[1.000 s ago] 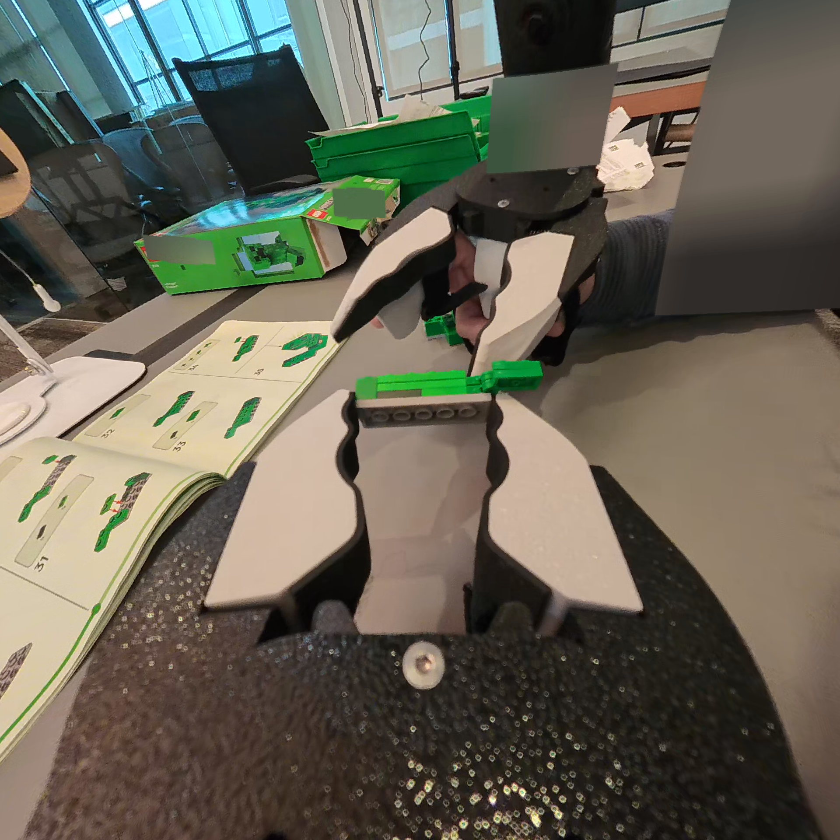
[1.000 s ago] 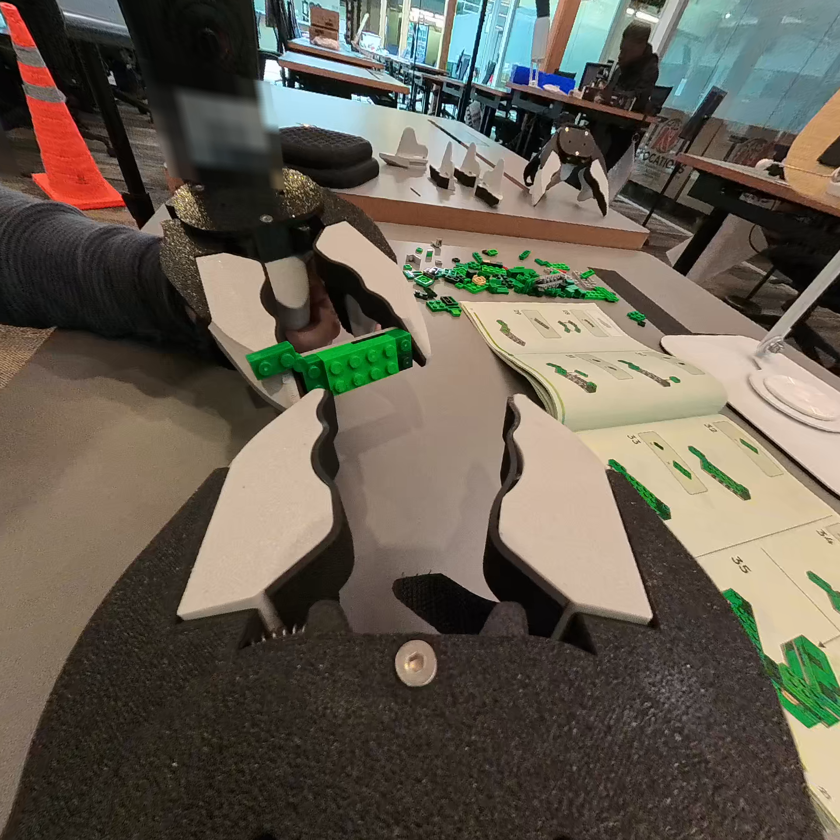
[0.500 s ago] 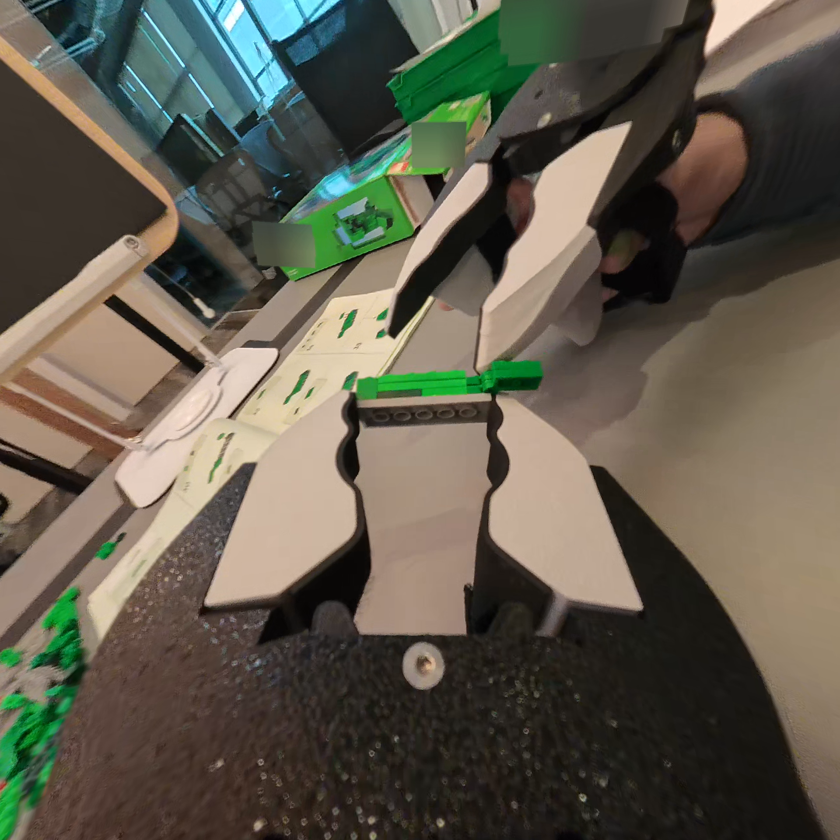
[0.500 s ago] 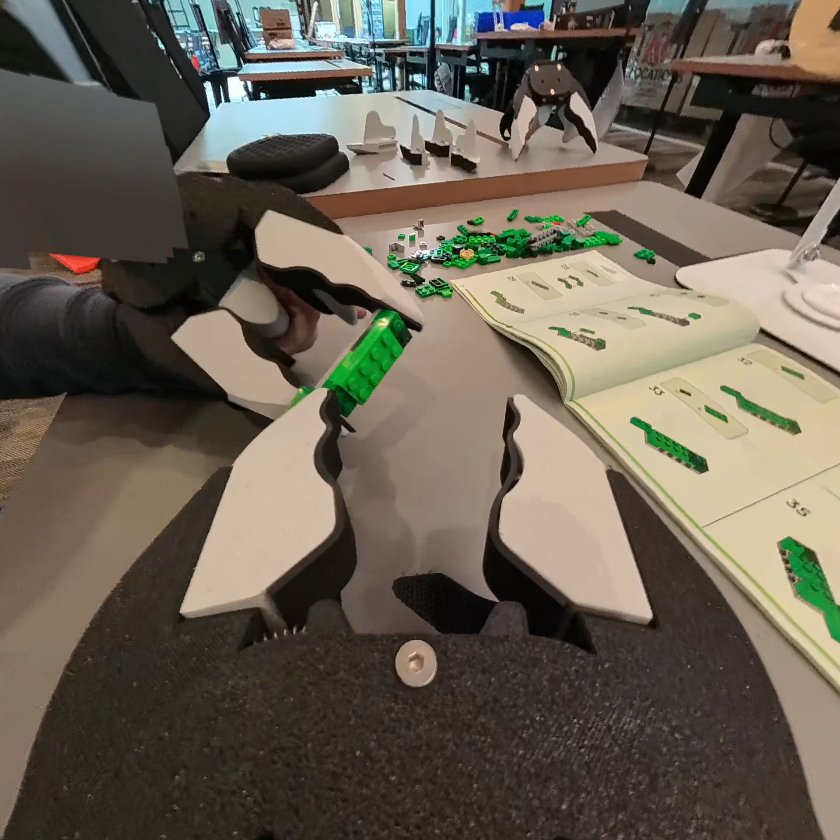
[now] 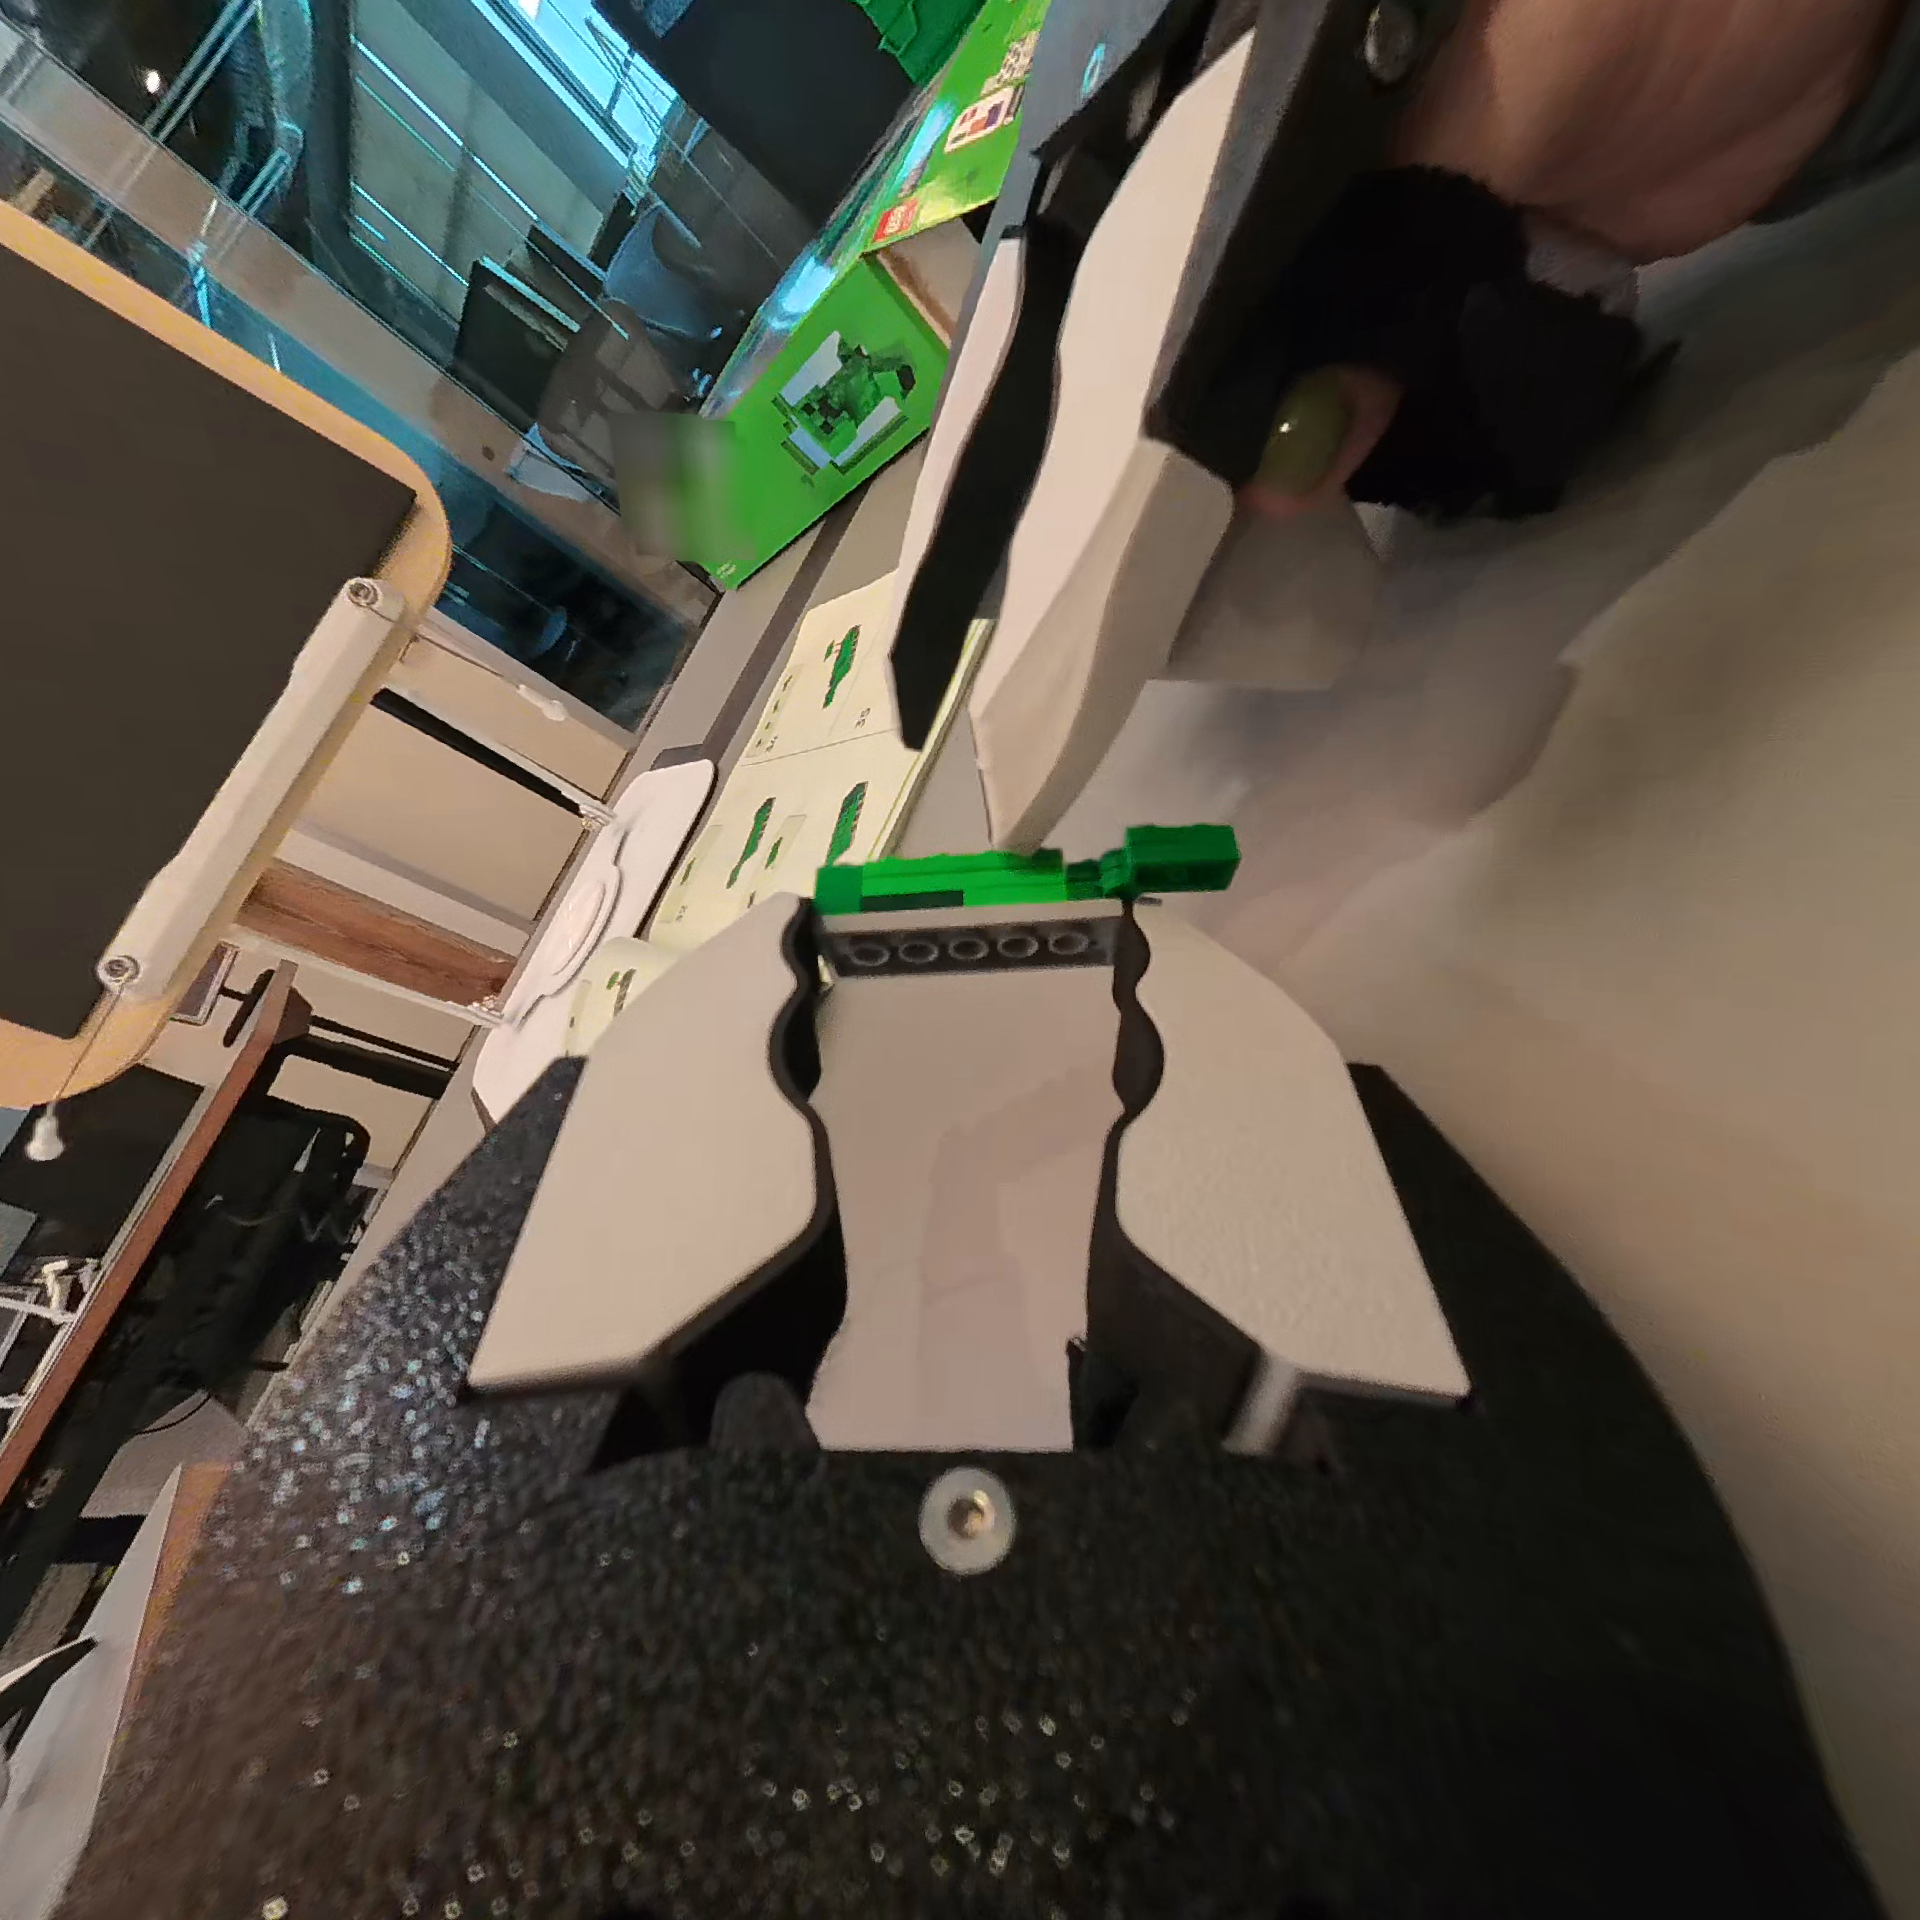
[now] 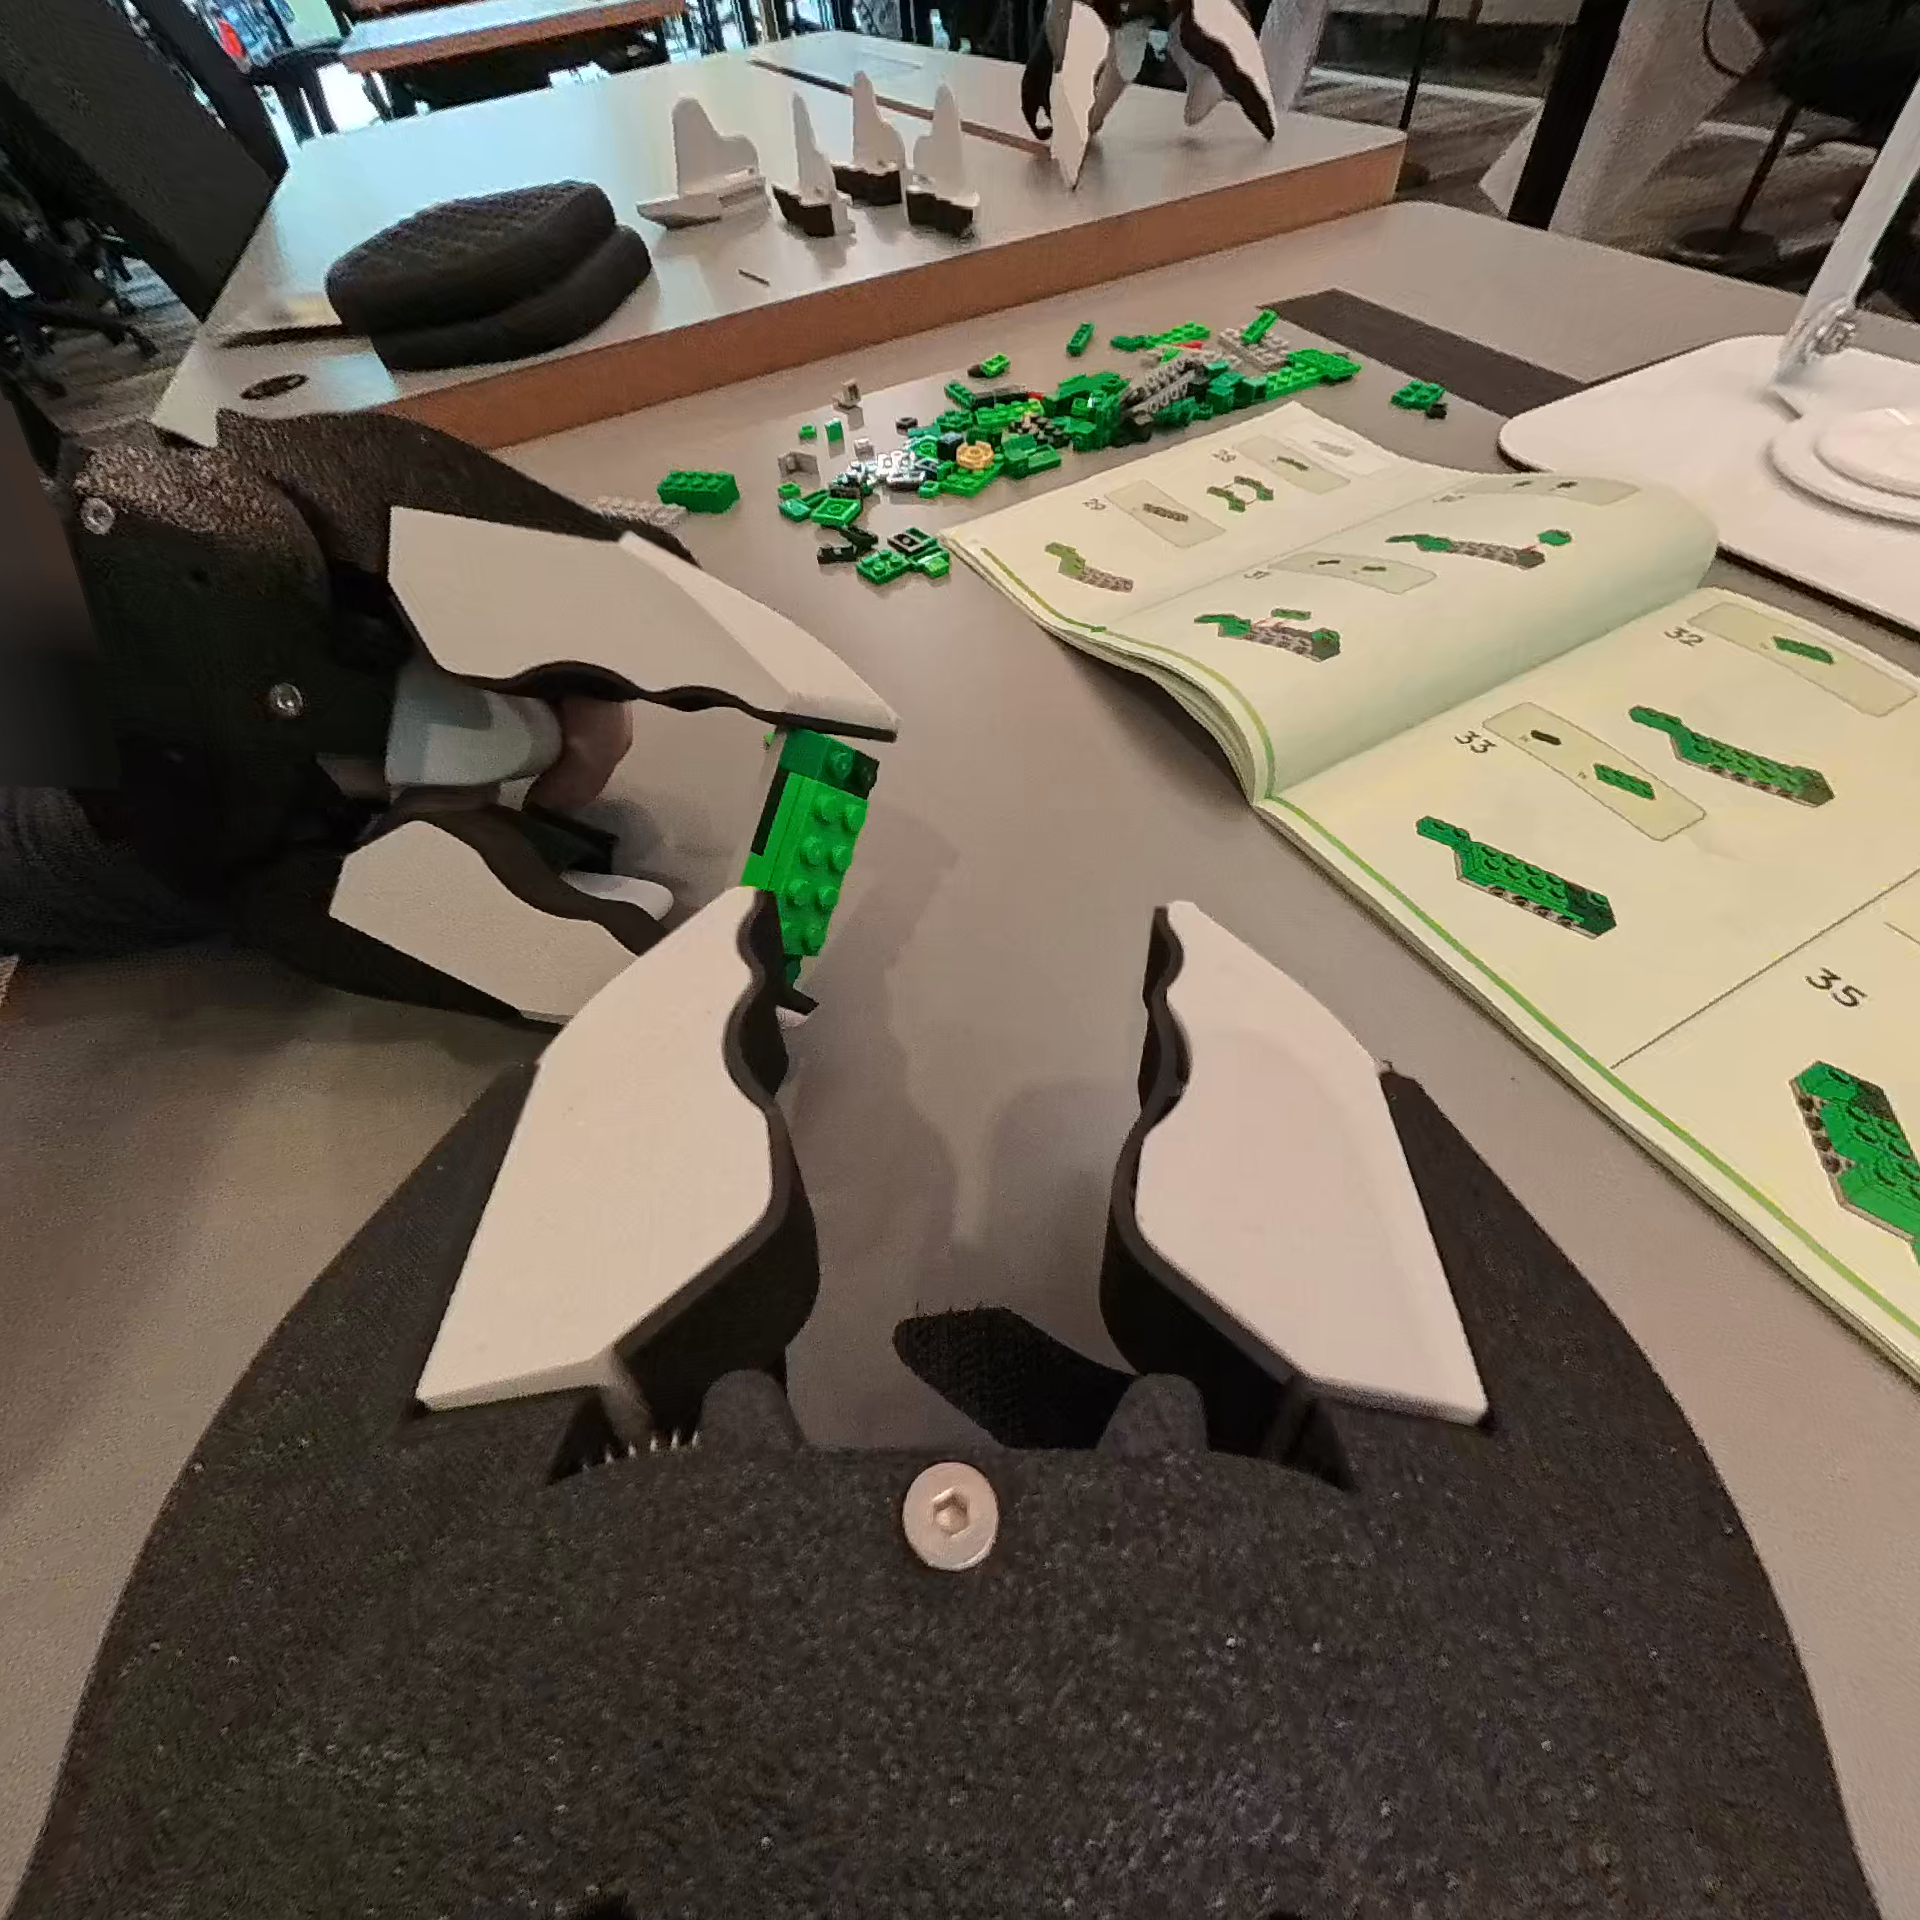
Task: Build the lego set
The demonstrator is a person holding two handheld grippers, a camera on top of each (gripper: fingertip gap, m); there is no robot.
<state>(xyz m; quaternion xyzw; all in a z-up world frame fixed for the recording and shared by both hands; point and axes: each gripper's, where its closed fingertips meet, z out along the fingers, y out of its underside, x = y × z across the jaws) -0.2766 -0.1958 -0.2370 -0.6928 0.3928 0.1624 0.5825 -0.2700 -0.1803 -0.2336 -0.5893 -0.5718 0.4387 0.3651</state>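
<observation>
1. Gripping item: left gripper point(image 5: 971, 935), jaws clamped on the lego assembly point(image 5: 997, 894), a grey holed beam topped with green plates, one end sticking out past the right-hand finger.
2. Same assembly in the right wrist view point(image 6: 816, 842): stands on end, studs facing the camera, held just above the grey table point(image 6: 1039, 831) between the left gripper's fingers point(image 6: 623, 613).
3. Right gripper point(image 6: 961, 940): jaws spread wide, nothing between them; its left fingertip sits just beside the assembly's lower end. Contact cannot be judged.
4. Loose lego pieces point(image 6: 1049, 416): scattered pile, mostly green, far side of the table.
5. Instruction booklet point(image 6: 1455, 665): open, lying right of the grippers.
6. Green set box point(image 5: 831, 405): beyond the booklet, left wrist view.
</observation>
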